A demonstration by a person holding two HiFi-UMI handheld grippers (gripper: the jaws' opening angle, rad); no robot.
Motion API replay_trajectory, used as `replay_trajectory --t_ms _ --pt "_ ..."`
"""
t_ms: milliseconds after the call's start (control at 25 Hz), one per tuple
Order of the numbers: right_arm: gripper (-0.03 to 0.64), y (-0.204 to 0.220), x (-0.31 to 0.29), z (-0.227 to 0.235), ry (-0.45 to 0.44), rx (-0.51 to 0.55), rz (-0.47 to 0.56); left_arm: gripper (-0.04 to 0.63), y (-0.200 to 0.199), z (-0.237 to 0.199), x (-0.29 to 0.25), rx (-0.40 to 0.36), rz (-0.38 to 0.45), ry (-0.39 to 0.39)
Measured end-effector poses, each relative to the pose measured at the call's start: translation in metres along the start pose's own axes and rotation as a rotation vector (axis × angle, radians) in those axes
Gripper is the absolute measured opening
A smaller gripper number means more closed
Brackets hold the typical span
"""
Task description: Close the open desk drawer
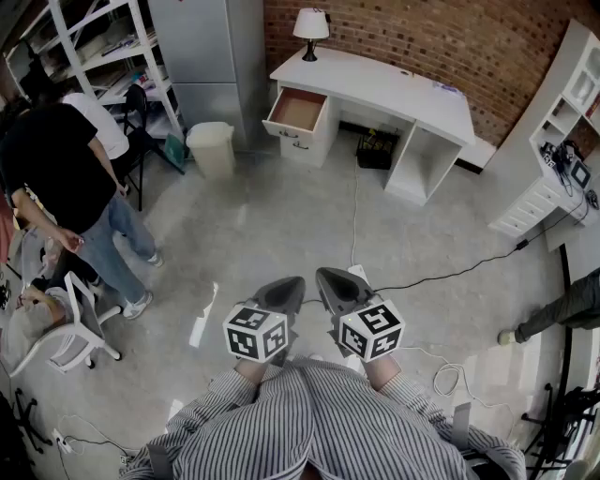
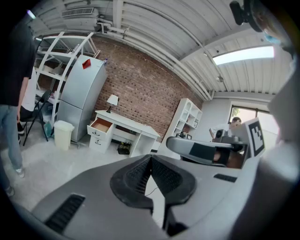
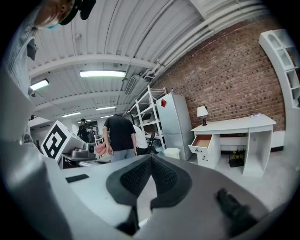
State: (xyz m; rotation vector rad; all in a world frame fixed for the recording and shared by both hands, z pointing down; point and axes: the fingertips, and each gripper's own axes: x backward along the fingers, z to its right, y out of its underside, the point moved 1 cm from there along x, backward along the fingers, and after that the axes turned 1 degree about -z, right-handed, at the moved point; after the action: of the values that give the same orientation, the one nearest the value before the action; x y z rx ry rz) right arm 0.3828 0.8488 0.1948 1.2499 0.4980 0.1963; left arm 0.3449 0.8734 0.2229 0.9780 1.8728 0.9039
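White desk (image 1: 394, 89), wood-lined drawer (image 1: 298, 110) open, left hand-held gripper (image 2: 151, 158) and right hand-held gripper (image 3: 151, 158) pressed together

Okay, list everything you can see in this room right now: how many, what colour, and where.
Desk: one, white, against the brick wall.
Drawer: one, white, brown inside, open, at the desk's left end in the head view.
Lamp: one, white shade, on the desk.
Bin: one, cream, left of the desk.
Fridge: one, grey, behind the bin.
Shelf unit: one, white, right side.
Cable: one, black, across the floor.
Bystander: one, black shirt, far left.
Left gripper: grey, shut, empty.
Right gripper: grey, shut, empty.
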Motion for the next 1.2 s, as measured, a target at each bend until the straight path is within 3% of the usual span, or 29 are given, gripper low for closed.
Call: replay_trajectory --t_ms 560,920,1200 --pt "0.017 0.010 -0.008 -0.006 0.004 -0.019 -0.008 0.012 0.002 -0.004 0.000 0.030 -0.012 0.052" --pt "0.017 0.012 -0.041 -0.015 0.012 -0.074 0.004 0.012 -0.007 -0.043 0.008 0.013 0.008 0.035" --pt "0.017 0.020 -0.067 -0.004 0.022 -0.086 -0.045 0.012 -0.010 -0.070 -0.009 0.033 -0.010 0.026"
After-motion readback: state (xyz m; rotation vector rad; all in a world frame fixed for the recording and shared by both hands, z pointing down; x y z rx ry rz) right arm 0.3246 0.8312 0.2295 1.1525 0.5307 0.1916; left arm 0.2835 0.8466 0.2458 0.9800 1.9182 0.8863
